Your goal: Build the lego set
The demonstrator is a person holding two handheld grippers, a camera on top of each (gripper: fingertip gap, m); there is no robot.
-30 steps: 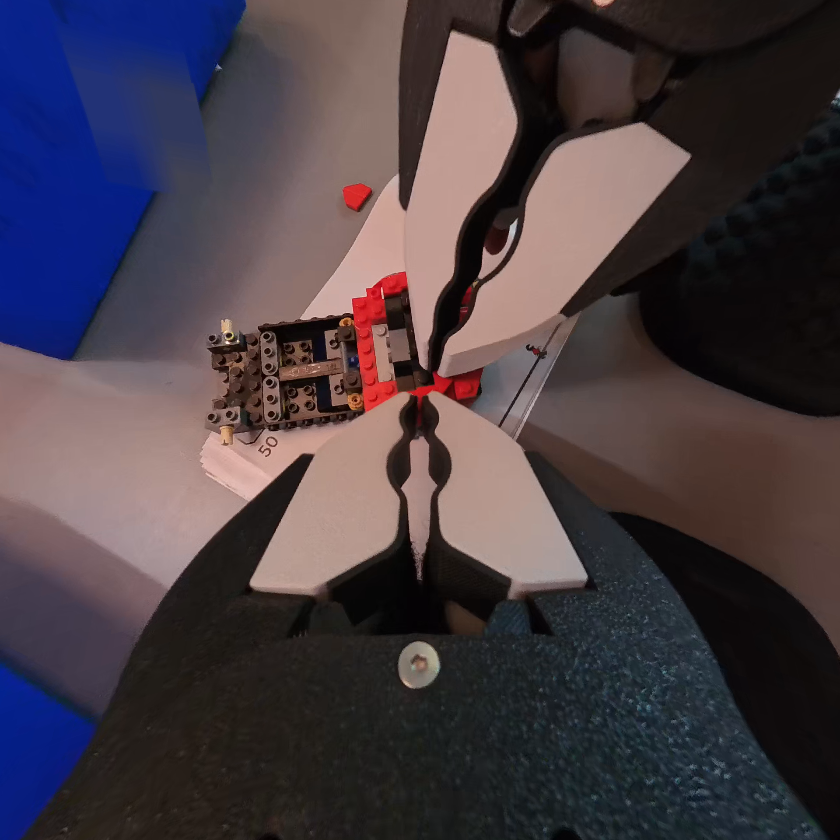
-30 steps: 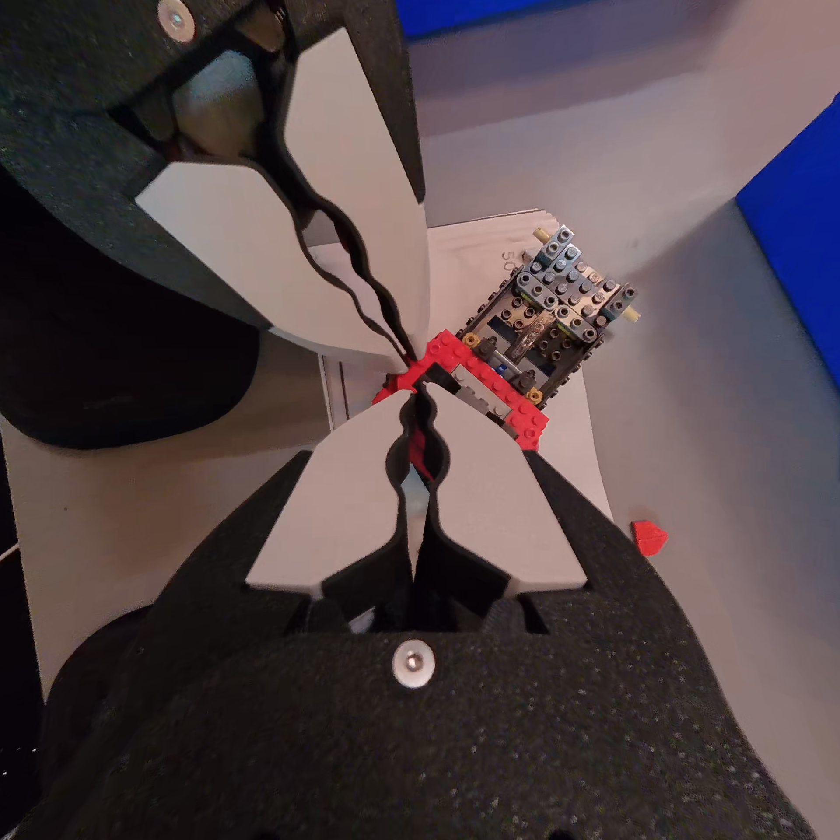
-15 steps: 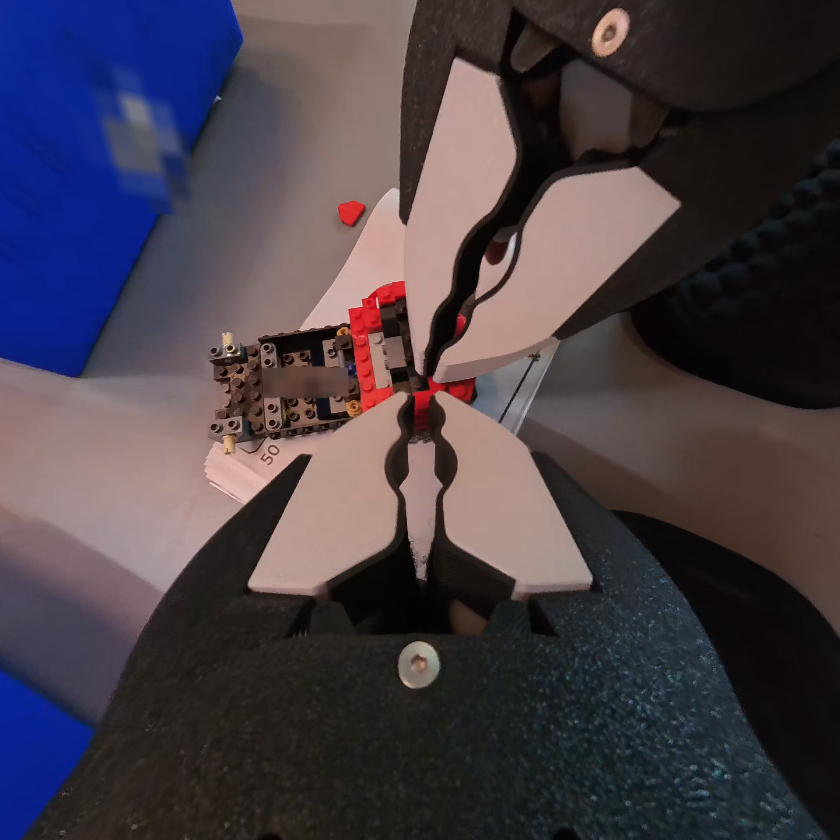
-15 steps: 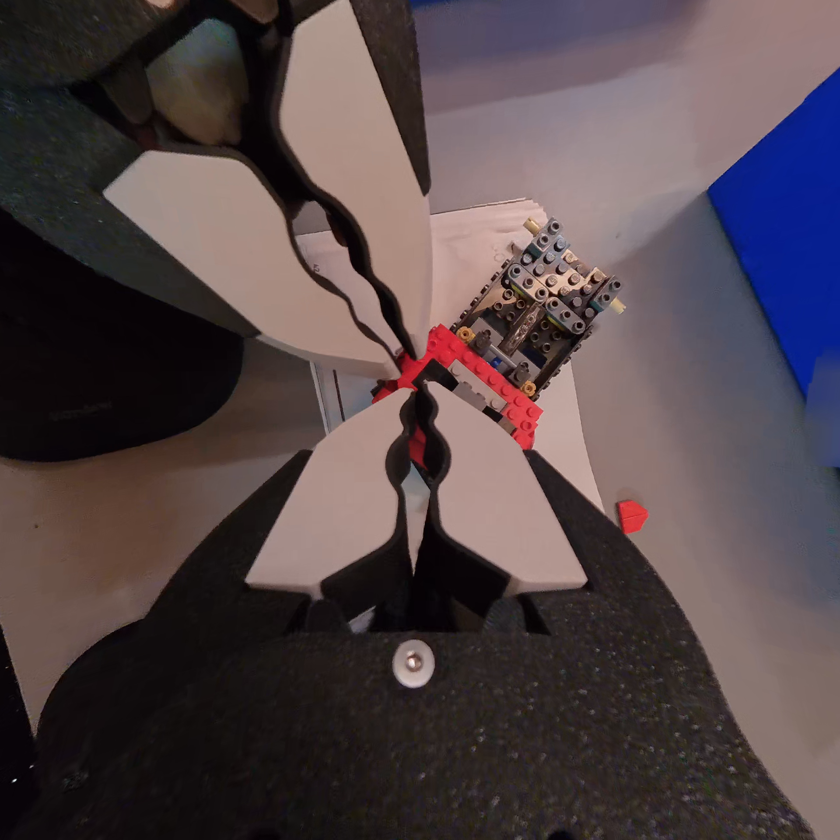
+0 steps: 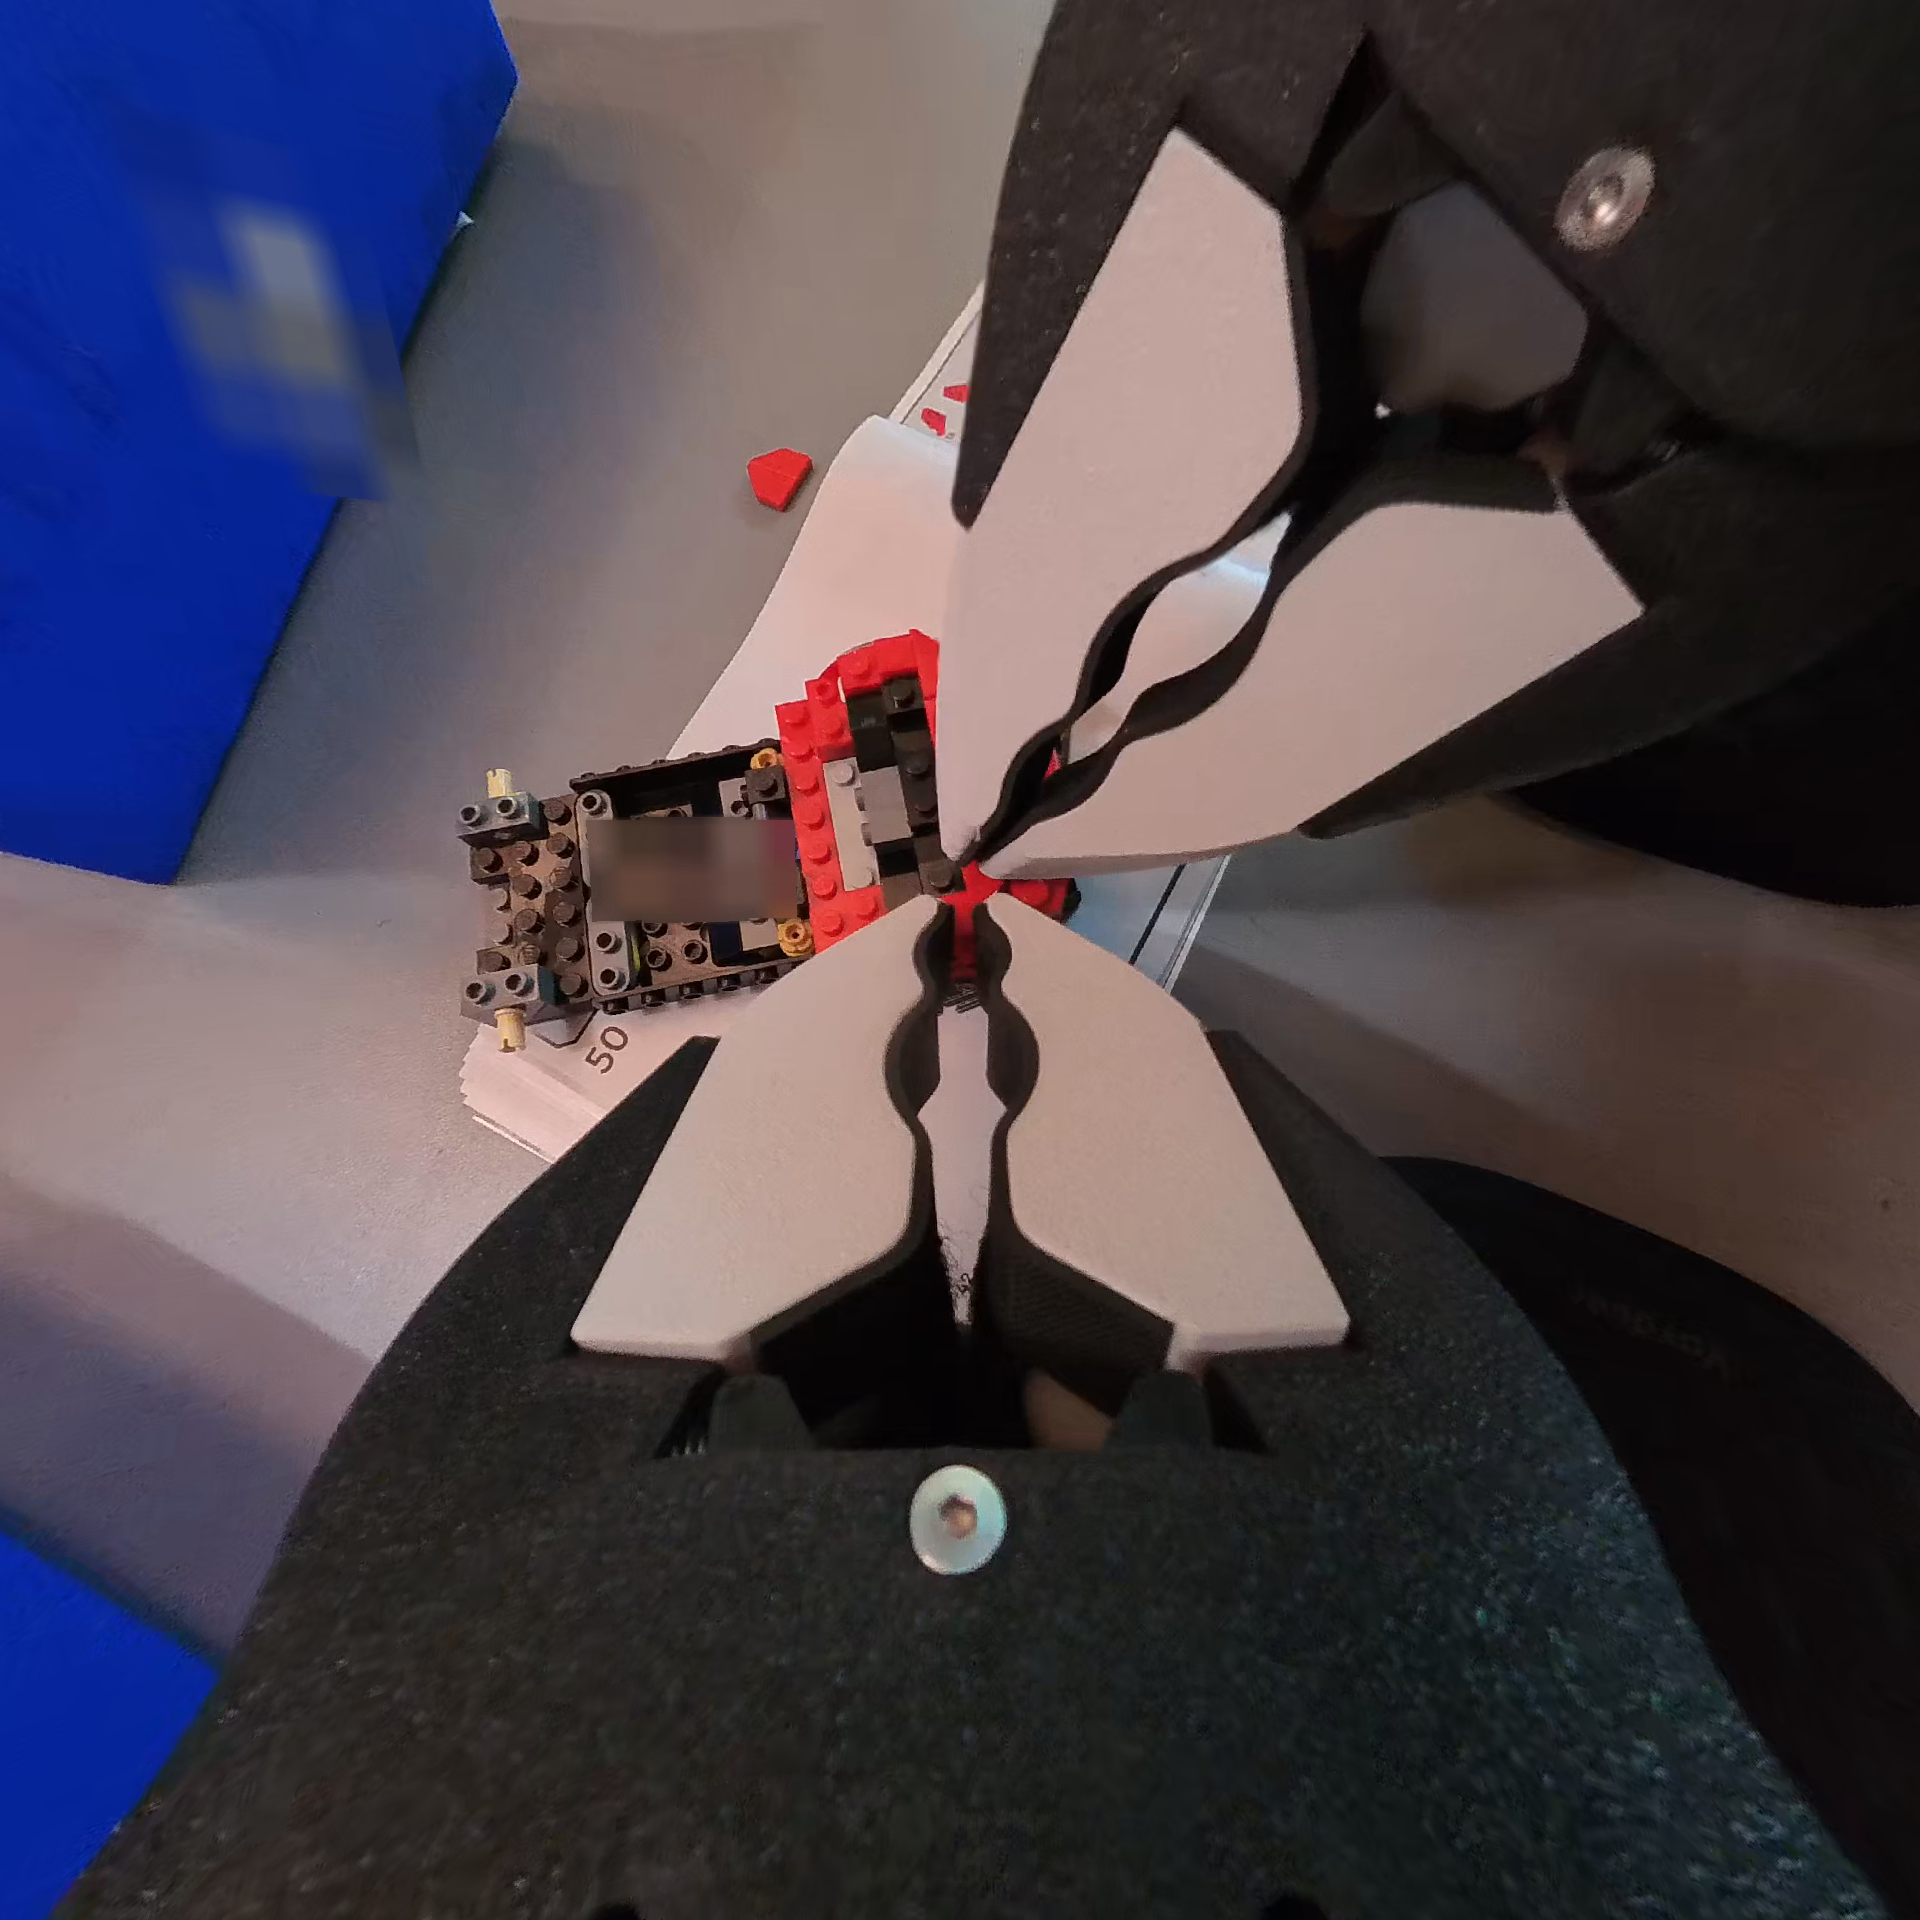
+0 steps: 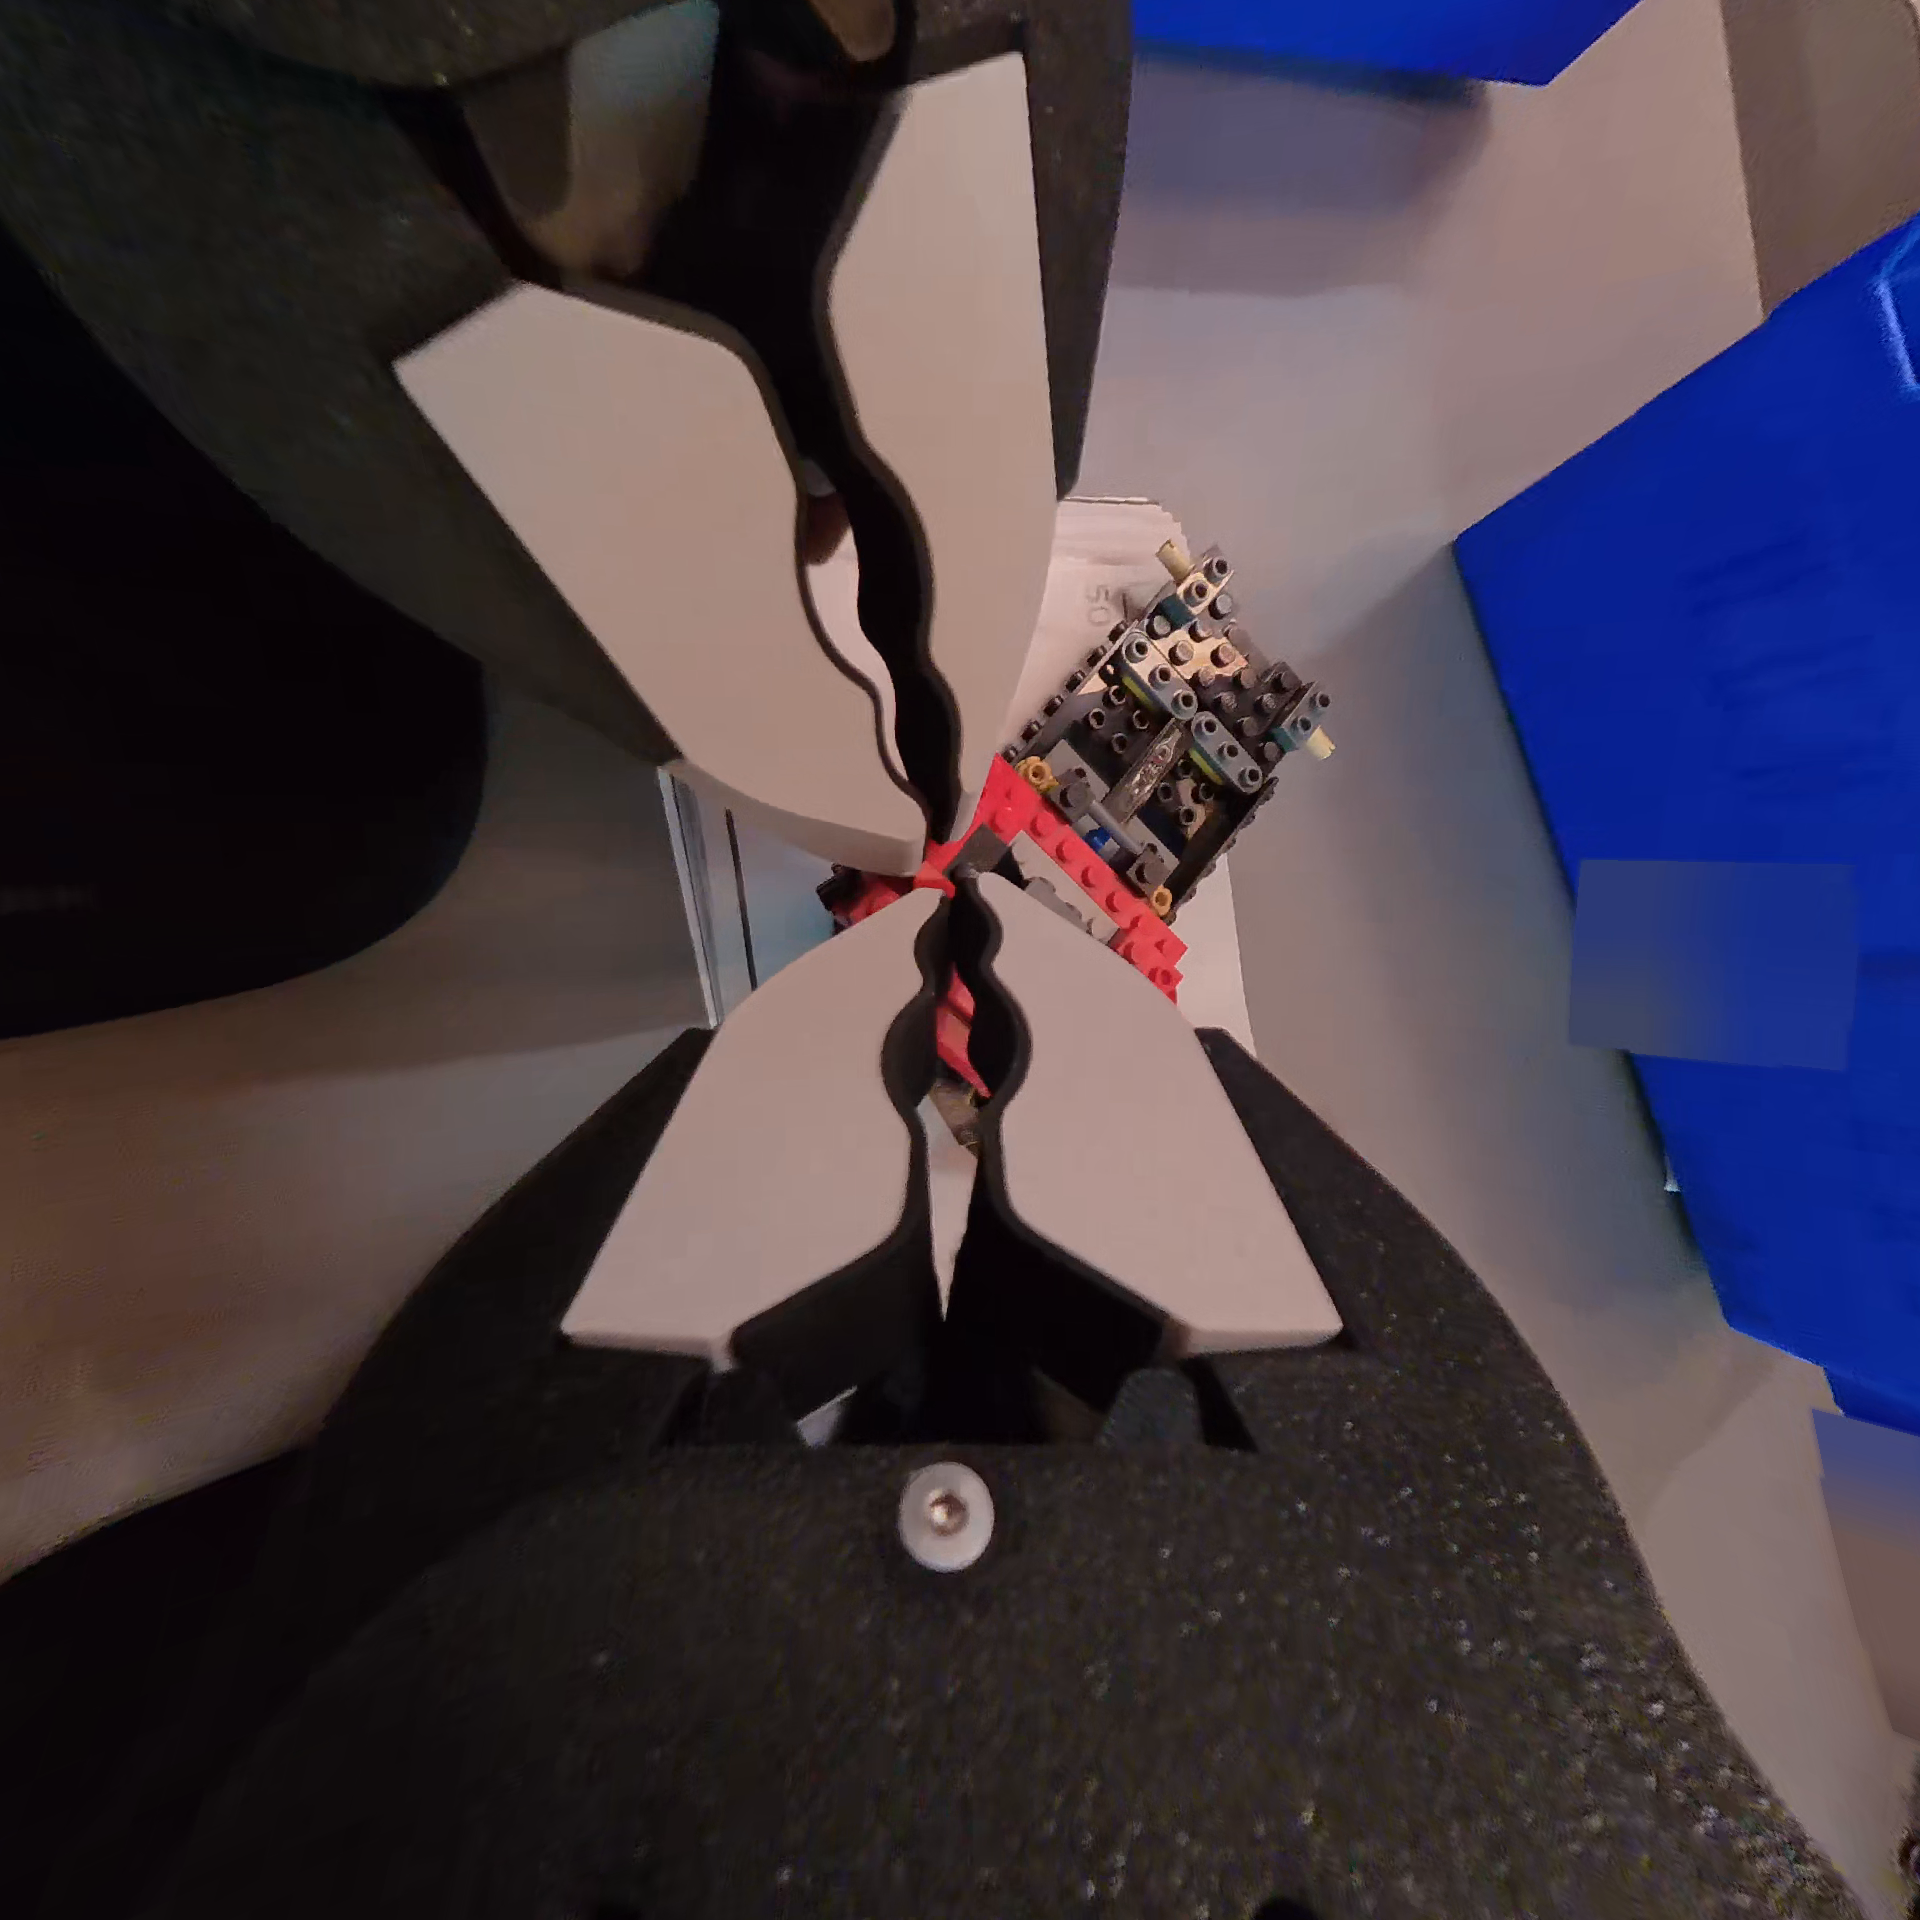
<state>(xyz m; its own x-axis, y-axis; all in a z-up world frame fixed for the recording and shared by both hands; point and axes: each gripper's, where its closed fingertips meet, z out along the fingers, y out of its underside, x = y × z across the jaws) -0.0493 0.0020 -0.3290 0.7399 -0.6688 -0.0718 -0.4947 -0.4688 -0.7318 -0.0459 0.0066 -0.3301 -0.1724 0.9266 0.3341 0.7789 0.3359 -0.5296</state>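
While both hand-held grippers meet at the red end of the lego model (image 5: 831,831) lying on the instruction booklet (image 5: 540,1081), a small red piece is being seated. Left hand-held gripper (image 5: 961,914) and right hand-held gripper (image 6: 951,894) are nearly closed, each seemingly pinching red parts. Firm, aligned pressing is called for next.

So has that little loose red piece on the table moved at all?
No. The loose red piece lies beside the booklet's curled edge, as before.
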